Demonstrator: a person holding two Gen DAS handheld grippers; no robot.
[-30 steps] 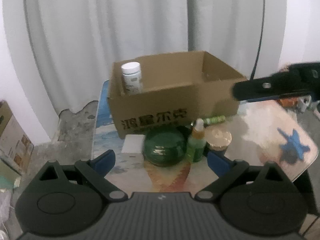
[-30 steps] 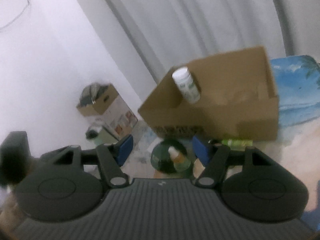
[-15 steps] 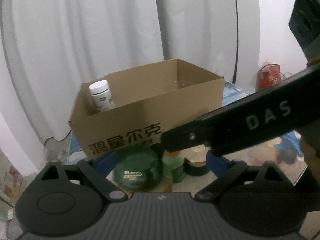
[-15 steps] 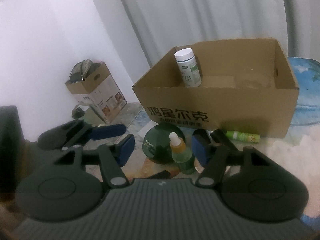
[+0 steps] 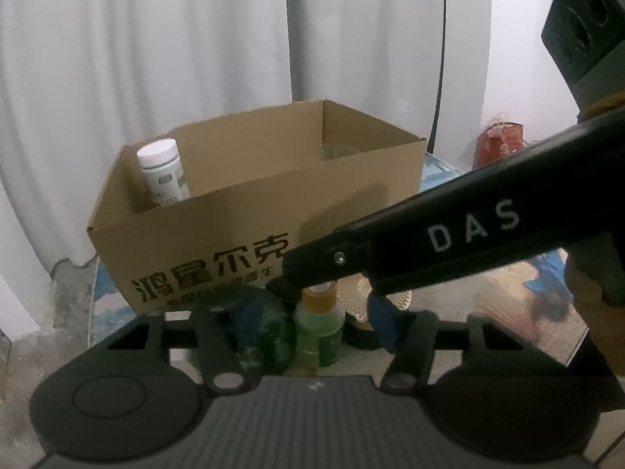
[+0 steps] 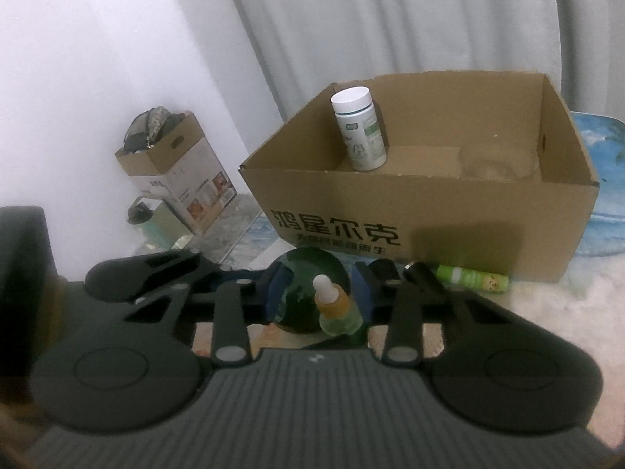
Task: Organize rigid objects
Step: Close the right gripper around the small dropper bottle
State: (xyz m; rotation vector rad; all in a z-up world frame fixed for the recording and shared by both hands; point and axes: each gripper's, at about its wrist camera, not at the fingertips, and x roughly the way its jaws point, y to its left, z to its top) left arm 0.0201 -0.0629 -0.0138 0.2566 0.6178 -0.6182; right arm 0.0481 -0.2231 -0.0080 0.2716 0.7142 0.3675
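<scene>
Sorting is barely under way: only 1 white pill bottle (image 6: 359, 133) stands in the far left corner of the cardboard box (image 6: 429, 211), with something clear and hard to make out (image 6: 496, 160) at its right end. 4 items wait on the worktop (image 6: 547, 312) just near of the box: a dark green round jar (image 6: 308, 269), a green dropper bottle (image 6: 336, 308), a gold-lidded jar (image 5: 351, 297) and a green tube (image 6: 472, 277) lying on its side. The right tool (image 6: 319, 291) has just been closing around the dropper bottle, but a gap shows at its left pad, so it looks unclenched. The left tool (image 5: 316, 322) has also been closing beside the green jar; whether it grips I cannot tell.
</scene>
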